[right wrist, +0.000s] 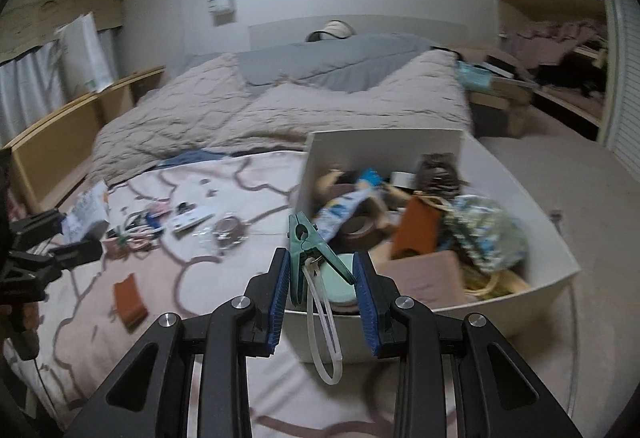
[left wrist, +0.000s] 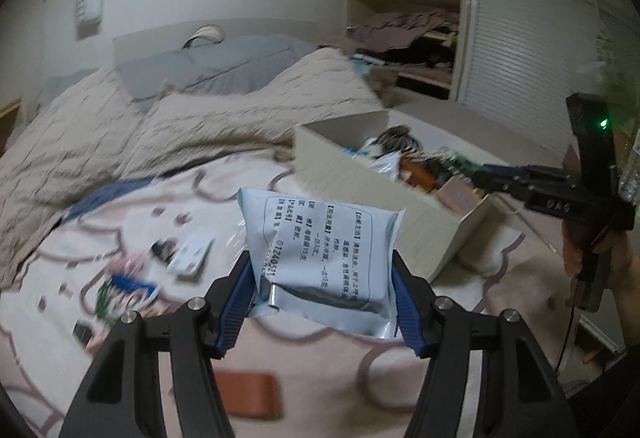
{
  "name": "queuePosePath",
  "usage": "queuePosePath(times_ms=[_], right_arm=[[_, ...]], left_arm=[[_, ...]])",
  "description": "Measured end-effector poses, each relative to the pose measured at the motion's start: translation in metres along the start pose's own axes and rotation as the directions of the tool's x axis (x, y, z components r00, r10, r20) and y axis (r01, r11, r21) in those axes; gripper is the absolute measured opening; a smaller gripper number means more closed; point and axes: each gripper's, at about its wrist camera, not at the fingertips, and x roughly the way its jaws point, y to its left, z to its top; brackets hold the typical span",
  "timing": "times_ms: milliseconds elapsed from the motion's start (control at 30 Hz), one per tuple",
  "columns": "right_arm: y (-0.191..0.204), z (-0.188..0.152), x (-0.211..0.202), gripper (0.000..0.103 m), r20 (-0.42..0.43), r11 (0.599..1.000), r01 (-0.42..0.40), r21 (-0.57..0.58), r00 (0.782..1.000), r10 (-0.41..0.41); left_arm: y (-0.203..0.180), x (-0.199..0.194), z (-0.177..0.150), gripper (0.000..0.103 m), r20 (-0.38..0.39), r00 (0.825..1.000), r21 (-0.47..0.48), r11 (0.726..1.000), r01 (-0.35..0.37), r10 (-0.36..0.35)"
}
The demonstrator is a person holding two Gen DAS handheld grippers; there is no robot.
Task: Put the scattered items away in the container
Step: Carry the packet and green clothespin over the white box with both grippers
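My left gripper [left wrist: 322, 290] is shut on a white sachet [left wrist: 320, 250] with black printed text and holds it above the bed, left of the white box [left wrist: 400, 226]. My right gripper [right wrist: 320, 286] is shut on a green clothes peg [right wrist: 306, 246] with a white loop hanging from it, held over the near wall of the white box [right wrist: 520, 298]. The box holds several items. The right gripper also shows in the left wrist view [left wrist: 480, 178] over the box. The left gripper shows in the right wrist view [right wrist: 76, 238] with the sachet [right wrist: 86, 216].
Small items [right wrist: 188, 222] lie scattered on the pink patterned sheet [right wrist: 224, 278], with a brown wallet [right wrist: 129, 300] nearer, also in the left wrist view [left wrist: 248, 394]. A beige quilt [right wrist: 280, 110] and grey pillow lie behind. An open closet [right wrist: 560, 58] is at right.
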Motion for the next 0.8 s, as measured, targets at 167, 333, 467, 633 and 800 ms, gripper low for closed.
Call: queuePosePath(times_ms=[167,333,467,633,800], right_arm=[[-0.024,0.011,-0.001,0.032,0.011,0.999,0.05,0.022,0.999,-0.05],[-0.046,0.029,-0.002,0.032,0.013,0.996,0.072,0.046,0.997,-0.073],[-0.059,0.051,0.005,0.032,-0.001,0.995,0.072,0.07,0.997,-0.072],[-0.066,0.082,0.026,0.032,-0.058,0.994,0.083,0.071,0.995,-0.078],[-0.069,0.113,0.053,0.032,-0.123,0.993,0.062,0.097,0.991,-0.05]], left_arm=[[-0.027,0.014,0.025,0.063,0.021,0.999,0.029,0.999,0.041,-0.042],[-0.05,0.028,0.05,0.063,0.031,0.998,0.051,0.997,0.057,-0.059],[-0.064,0.036,0.068,0.063,0.045,0.997,0.065,0.996,0.065,-0.068],[-0.077,0.049,0.086,0.063,0.05,0.995,0.07,0.994,0.083,-0.087],[-0.084,0.063,0.096,0.063,0.048,0.994,0.072,0.993,0.093,-0.097]])
